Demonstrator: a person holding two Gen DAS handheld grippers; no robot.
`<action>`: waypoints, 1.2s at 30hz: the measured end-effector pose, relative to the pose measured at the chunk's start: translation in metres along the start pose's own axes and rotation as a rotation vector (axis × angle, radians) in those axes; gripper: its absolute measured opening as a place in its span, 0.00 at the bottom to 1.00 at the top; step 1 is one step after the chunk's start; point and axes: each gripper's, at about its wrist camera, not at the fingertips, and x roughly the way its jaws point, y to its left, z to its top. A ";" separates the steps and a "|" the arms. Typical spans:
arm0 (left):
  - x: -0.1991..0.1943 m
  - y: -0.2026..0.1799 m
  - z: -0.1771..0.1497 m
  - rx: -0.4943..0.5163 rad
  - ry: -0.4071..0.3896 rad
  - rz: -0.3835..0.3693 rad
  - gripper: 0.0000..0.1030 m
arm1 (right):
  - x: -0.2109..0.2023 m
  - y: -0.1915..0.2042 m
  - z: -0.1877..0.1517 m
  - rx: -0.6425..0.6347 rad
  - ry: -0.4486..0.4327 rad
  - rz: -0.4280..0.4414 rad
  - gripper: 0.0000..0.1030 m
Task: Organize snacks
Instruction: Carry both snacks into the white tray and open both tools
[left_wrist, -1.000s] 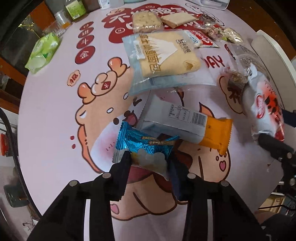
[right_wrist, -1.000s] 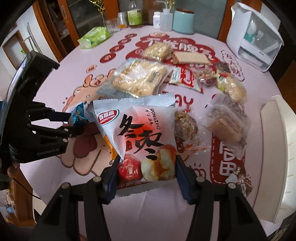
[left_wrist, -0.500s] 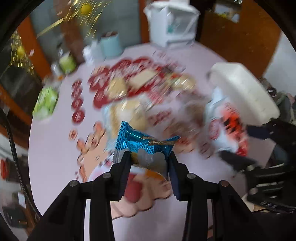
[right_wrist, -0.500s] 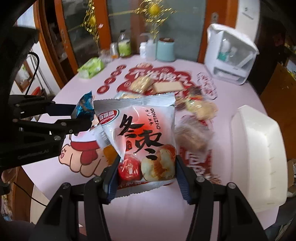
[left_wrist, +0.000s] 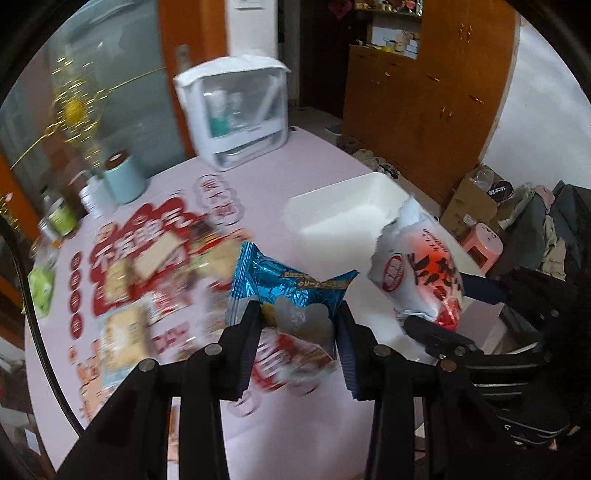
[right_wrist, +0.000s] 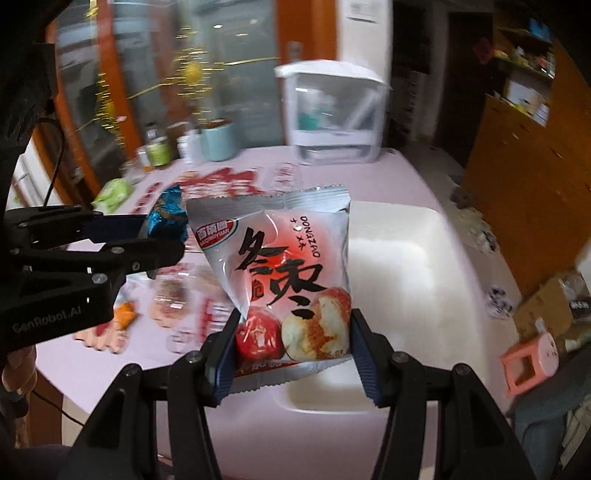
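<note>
While both hands are up in the air, each one has a snack pinched in its tool. Closest to me, the left gripper (left_wrist: 299, 325) is squeezed tight on a small blue packet (left_wrist: 291, 284), holding it by its bottom edge so the top sticks up. The right gripper (right_wrist: 293, 347) is clamped on a bigger white bag (right_wrist: 280, 266) with red fruit printed on it, and that bag stands up tall between the pads too.

Just past both snacks sits the white bin (right_wrist: 402, 251), open at the top, near the table's edge. From the right gripper the bin is straight ahead and a bit lower, so the white bag hangs almost over its near rim. From the left gripper the bin (left_wrist: 343, 210) lies ahead and off to the right, with the right gripper (left_wrist: 432, 321) in between. So I think the right hand is nearer and should drop first. The bin's long side runs away from the hands.

Both tools point forward and slant down at the pink table (left_wrist: 288, 421).

Farther back, more snacks (left_wrist: 147, 266) lie spread on the cloth, all blurry. Behind them stand a pale blue cup (left_wrist: 122, 177) and a white box with clear sides (left_wrist: 236, 107).
</note>
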 end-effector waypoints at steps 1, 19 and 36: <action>0.012 -0.015 0.009 0.002 0.016 -0.006 0.37 | 0.002 -0.011 -0.002 0.005 0.007 -0.016 0.54; 0.144 -0.108 0.062 -0.014 0.188 0.065 0.87 | 0.075 -0.139 -0.022 0.152 0.155 -0.014 0.59; 0.109 -0.078 0.037 -0.123 0.189 0.134 0.99 | 0.066 -0.109 -0.020 0.073 0.114 0.067 0.92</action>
